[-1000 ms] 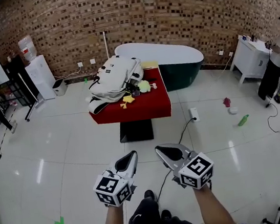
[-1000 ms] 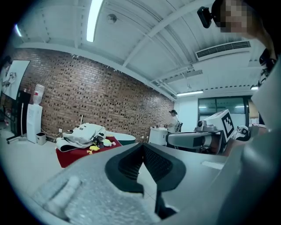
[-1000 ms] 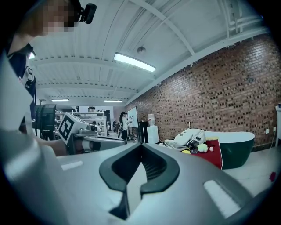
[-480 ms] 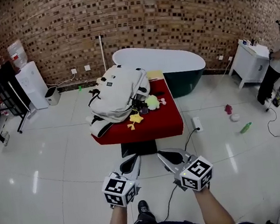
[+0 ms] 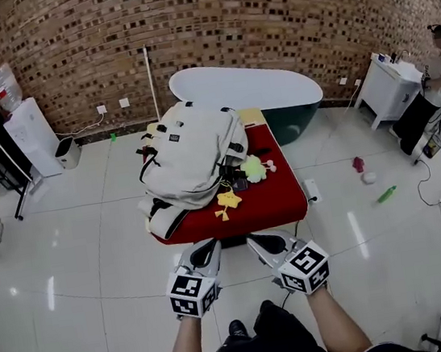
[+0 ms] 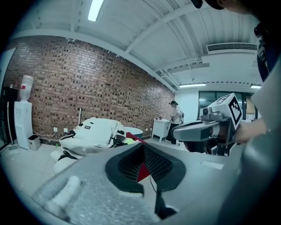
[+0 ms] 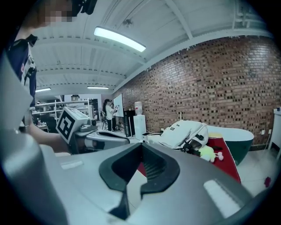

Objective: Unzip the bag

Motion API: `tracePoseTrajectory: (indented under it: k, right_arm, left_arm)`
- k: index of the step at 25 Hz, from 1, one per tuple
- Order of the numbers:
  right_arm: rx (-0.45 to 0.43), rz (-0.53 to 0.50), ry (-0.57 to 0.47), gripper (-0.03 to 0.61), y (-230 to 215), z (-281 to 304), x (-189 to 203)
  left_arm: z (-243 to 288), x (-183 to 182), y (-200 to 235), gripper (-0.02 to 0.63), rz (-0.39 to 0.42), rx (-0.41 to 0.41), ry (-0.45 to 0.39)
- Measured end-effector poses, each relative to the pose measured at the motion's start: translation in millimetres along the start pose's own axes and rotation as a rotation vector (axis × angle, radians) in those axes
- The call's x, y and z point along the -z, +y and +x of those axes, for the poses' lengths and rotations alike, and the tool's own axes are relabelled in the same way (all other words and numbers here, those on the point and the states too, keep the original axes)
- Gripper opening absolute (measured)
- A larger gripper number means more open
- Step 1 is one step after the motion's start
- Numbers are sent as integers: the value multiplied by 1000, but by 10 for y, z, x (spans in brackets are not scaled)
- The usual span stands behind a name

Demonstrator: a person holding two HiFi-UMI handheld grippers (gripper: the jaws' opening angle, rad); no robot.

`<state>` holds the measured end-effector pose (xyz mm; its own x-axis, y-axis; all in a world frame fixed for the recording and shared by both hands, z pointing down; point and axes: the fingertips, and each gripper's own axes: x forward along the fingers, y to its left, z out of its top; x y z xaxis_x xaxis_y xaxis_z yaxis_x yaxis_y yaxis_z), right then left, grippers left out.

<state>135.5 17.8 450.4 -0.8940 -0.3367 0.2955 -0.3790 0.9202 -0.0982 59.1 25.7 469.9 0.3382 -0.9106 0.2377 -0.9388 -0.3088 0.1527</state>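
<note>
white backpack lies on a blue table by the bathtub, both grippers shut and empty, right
The table is red, not blue, as the head view shows. The white backpack does lie on it by the bathtub, and the left gripper and right gripper are shut and empty.

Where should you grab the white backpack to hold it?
Probably the black strap looping off the white backpack's left edge, reached from the red table's near side. The backpack lies flat, so that loop sticks out free. Zipper pulls are too small to see.
</note>
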Motion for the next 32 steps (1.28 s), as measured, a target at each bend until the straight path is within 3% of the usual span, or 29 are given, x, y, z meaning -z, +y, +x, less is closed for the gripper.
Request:
tracePoseTrajectory:
  k: [7, 9, 14, 15, 16, 17, 22, 25, 32]
  right_arm:
    - [-8, 12, 62, 6, -486, 705, 211]
    - [-25, 9, 82, 97, -667, 923, 231]
    - [-58, -55, 150, 94, -1074, 1469, 284]
    - [-64, -67, 165, 94, -1136, 1555, 312]
    - [-67, -81, 182, 94, -1201, 1633, 348]
    - [-69, -99, 202, 94, -1269, 1710, 386]
    - [-57, -149, 311, 116, -1558, 1987, 657]
    - [-32, -194, 406, 133, -1712, 2150, 856]
    - [-34, -337, 606, 132, -1905, 2455, 1169]
  left_arm:
    - [421, 142, 747, 3, 18, -50, 66]
    - [557, 117, 996, 3, 47, -72, 84]
    - [842, 139, 1584, 3, 124, -125, 170]
    - [894, 171, 1662, 13, 140, -122, 196]
    - [944, 208, 1728, 80, 160, -115, 223]
    - [991, 239, 1793, 83, 187, -107, 251]
    - [1069, 466, 2055, 163, 422, -36, 404]
    - [1102, 507, 2206, 187, 544, 33, 435]
    - [1222, 702, 2379, 227, 720, 293, 531]
